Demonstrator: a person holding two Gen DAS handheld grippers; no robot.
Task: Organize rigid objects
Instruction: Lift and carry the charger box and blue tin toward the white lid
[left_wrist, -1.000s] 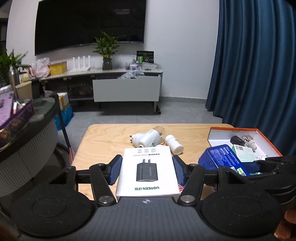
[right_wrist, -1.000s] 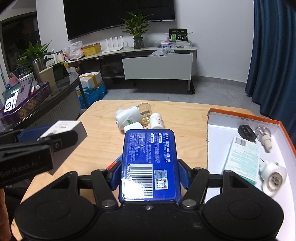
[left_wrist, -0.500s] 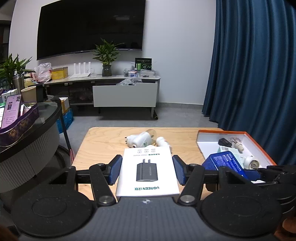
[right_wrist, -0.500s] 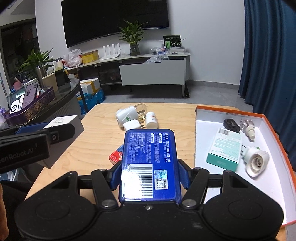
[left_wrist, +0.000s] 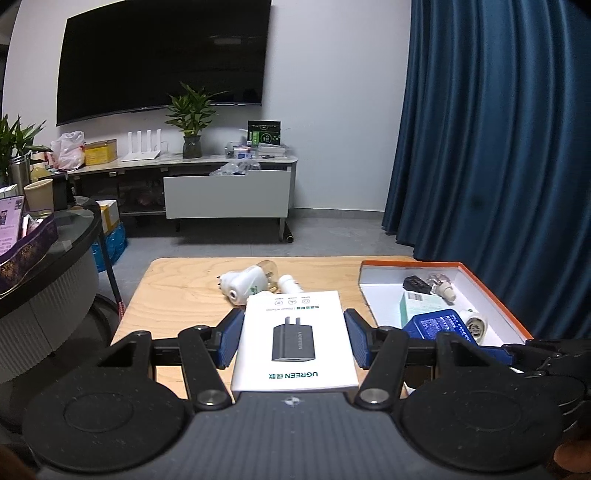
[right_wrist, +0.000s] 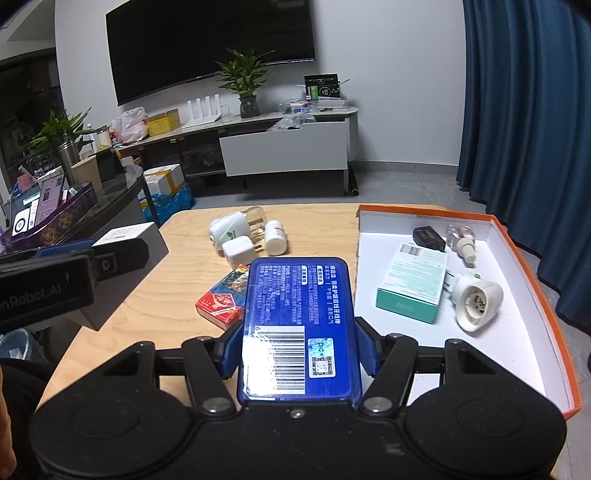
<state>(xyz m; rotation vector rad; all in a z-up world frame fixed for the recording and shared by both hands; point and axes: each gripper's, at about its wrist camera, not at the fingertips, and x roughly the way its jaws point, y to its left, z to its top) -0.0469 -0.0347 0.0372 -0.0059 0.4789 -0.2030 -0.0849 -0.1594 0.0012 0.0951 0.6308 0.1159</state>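
My left gripper (left_wrist: 294, 341) is shut on a white charger box (left_wrist: 293, 341) printed with a black plug, held above the wooden table (left_wrist: 177, 295). My right gripper (right_wrist: 299, 349) is shut on a blue tin (right_wrist: 299, 325), held above the table beside the orange-rimmed white box (right_wrist: 517, 332). In the left wrist view the blue tin (left_wrist: 439, 325) sits over that box (left_wrist: 491, 291). In the right wrist view the left gripper with the charger box (right_wrist: 129, 251) is at the left.
On the table lie a white plug-in device (right_wrist: 231, 230), a white cube charger (right_wrist: 240, 253), a small white bottle (right_wrist: 275, 236) and a red card pack (right_wrist: 225, 299). The box holds a teal carton (right_wrist: 412, 282), a white plug-in unit (right_wrist: 476, 302), a black item (right_wrist: 428, 236) and a small bottle (right_wrist: 461, 240).
Both grippers have risen and pulled back with their loads; the table and box now look farther and lower. The red card pack has come into the right wrist view.
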